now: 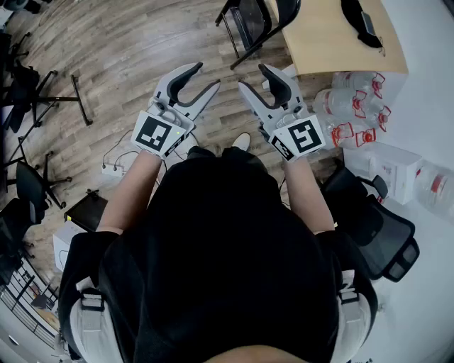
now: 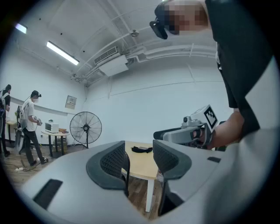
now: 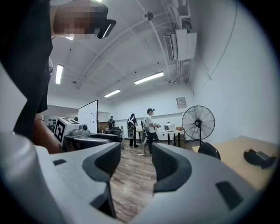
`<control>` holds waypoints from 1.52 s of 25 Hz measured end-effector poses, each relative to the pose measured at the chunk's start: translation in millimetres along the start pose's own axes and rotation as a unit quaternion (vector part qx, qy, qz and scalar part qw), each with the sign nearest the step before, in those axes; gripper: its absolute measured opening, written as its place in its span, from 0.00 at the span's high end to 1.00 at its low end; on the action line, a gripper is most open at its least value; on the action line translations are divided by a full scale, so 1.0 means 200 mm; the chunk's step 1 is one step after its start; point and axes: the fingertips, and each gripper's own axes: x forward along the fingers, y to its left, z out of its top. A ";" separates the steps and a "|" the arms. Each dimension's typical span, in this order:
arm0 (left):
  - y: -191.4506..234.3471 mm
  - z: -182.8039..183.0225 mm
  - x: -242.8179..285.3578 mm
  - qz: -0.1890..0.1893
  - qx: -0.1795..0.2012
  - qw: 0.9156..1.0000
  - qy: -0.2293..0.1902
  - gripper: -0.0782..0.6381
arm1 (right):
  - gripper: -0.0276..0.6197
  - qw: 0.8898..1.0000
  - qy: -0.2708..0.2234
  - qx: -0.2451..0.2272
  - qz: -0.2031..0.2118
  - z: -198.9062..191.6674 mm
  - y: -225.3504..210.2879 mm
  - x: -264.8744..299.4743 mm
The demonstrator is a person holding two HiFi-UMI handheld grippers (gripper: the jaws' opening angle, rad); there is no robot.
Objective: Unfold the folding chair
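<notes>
Holding level out front, the left tongs (image 1: pixel 206 76) have their jaws a small way apart with nothing between the pads. The right tongs (image 1: pixel 253 76) gape slightly wider and are also empty. Each carries a marker cube (image 1: pixel 157 135) with a black-and-white square pattern and no letters.

The black folding chair (image 1: pixel 252 18) stands on the wood floor (image 1: pixel 128 57) against the near left corner of the light wooden worktop (image 1: pixel 333 49). It is ahead of both tongs and well apart from them, and I cannot tell how far it is folded.

A black strap-like item (image 1: pixel 358 21) lies by the worktop's far edge. Clear water bottles (image 1: pixel 355 106) with red handles sit on the floor by the worktop's near edge. A black office chair (image 1: pixel 376 227) is near the person's right side.

In the right gripper view there are a pedestal fan (image 3: pixel 198 122), people (image 3: pixel 149 127) standing farther off, and a wall sign (image 3: pixel 181 103) too small to read.
</notes>
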 end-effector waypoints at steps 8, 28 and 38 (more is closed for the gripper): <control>-0.08 -0.01 0.00 -0.010 0.001 1.000 -0.012 0.63 | 0.62 1.000 -0.005 0.028 -0.009 -0.01 0.00 -0.05; -0.32 -0.01 0.32 0.009 -0.002 1.000 0.005 0.63 | 0.62 1.000 -0.010 0.028 0.010 -0.06 -0.26 -0.35; -0.39 0.01 0.52 0.048 0.014 0.999 0.006 0.63 | 0.62 0.999 -0.005 0.032 0.030 -0.11 -0.51 -0.46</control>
